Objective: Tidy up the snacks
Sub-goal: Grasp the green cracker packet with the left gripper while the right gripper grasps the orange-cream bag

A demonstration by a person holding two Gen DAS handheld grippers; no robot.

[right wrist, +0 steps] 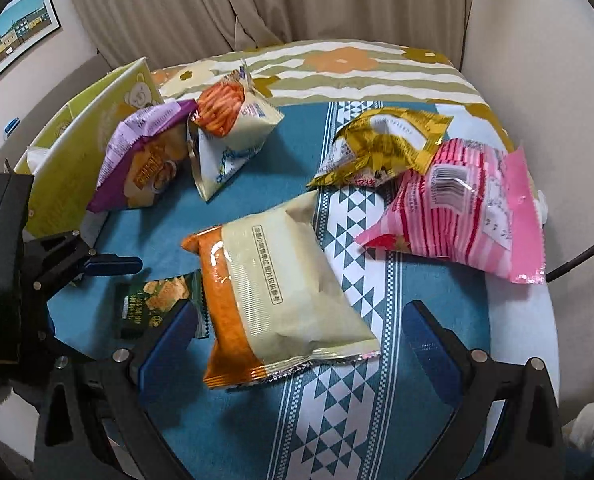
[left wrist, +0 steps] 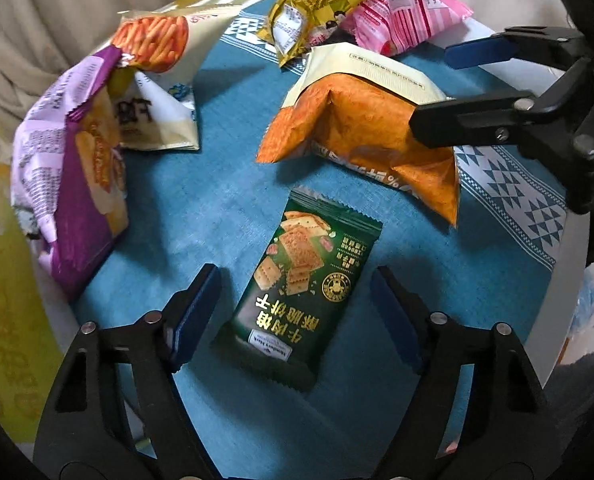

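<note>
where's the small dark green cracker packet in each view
Left wrist view: the green cracker packet lies flat at lower centre, on the blue cloth between the open left gripper's fingers.
Right wrist view: the packet sits at lower left, partly hidden behind the right gripper's left finger.
Shared landmark: the orange and cream snack bag right beside it, above the packet in the left view and to its right in the right view.

Bright snack wrappers on a teal cloth

Dark green cracker packet (left wrist: 305, 292), orange-and-cream bag (right wrist: 281, 292), pink striped bag (right wrist: 465, 216), gold bag (right wrist: 381, 148), purple bag (right wrist: 141, 156); cloth (right wrist: 337, 420) has white triangle bands.
</note>
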